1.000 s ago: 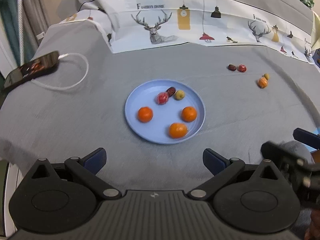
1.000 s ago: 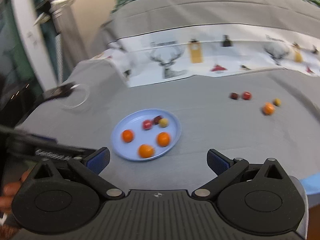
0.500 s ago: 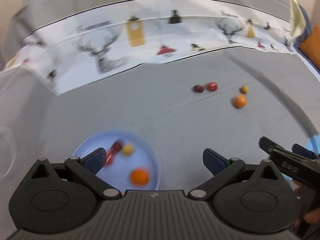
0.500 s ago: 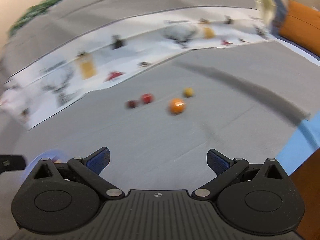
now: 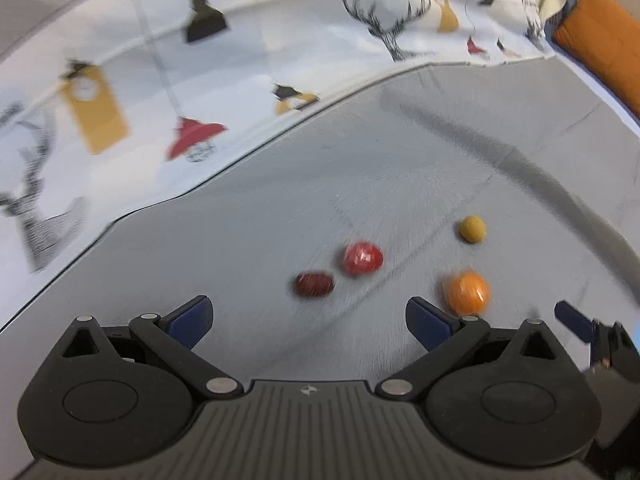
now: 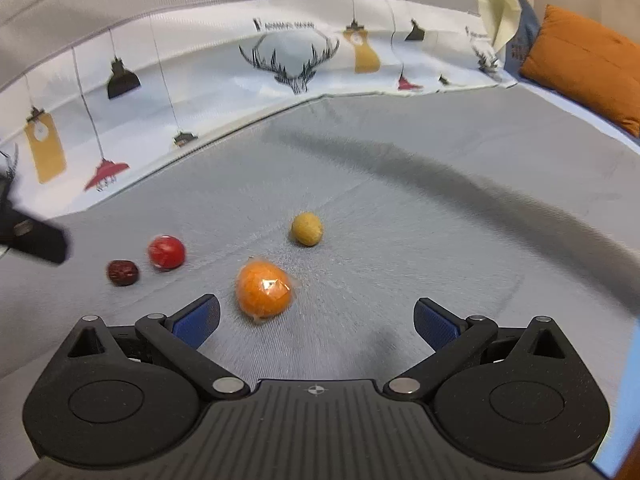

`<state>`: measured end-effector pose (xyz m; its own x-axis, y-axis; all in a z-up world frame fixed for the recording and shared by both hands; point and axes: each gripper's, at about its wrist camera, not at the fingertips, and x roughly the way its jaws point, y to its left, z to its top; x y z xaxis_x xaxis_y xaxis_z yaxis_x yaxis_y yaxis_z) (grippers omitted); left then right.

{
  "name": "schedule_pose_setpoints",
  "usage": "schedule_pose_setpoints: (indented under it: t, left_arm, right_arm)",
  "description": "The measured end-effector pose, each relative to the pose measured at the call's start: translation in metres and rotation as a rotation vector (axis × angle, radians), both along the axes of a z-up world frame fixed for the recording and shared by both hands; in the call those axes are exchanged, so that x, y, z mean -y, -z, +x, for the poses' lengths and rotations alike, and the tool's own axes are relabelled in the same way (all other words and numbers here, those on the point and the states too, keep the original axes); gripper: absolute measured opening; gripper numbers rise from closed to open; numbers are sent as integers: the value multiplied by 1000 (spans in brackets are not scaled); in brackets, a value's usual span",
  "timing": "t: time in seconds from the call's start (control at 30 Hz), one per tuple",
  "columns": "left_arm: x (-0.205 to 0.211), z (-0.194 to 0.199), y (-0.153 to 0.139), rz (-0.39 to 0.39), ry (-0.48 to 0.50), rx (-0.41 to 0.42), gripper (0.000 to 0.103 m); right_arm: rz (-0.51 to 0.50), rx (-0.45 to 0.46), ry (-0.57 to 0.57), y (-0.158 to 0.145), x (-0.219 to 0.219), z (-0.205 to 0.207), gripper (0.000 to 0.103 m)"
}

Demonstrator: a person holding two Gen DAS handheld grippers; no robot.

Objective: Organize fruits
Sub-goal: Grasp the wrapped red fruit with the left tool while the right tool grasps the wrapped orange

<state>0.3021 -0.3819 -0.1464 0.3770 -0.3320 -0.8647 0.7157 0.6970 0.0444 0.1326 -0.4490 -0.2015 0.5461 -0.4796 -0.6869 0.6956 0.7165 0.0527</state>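
While both spread empty, the left tool (image 5: 308, 316) faces the date (image 5: 313, 284), the right tool (image 6: 316, 316) the orange (image 6: 264, 288).

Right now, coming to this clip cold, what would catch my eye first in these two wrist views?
Four small fruits lie loose on the grey cloth: an orange nearest the open right gripper, a yellow fruit just beyond it, and a red fruit beside a dark red one off to the left. The left gripper, also open and empty, faces that red pair. Behind runs a white cloth printed with deer heads and lamps.
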Motion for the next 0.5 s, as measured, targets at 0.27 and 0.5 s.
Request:
schedule_pose_setpoints:
  t: [0.27, 0.5]
  left_arm:
    - [63, 33, 61, 102, 152, -60, 102]
    - [78, 22, 59, 107, 300, -41, 34]
  right_arm:
    - [-21, -46, -13, 25, 19, 23, 102]
    - [-71, -19, -64, 22, 16, 19, 37]
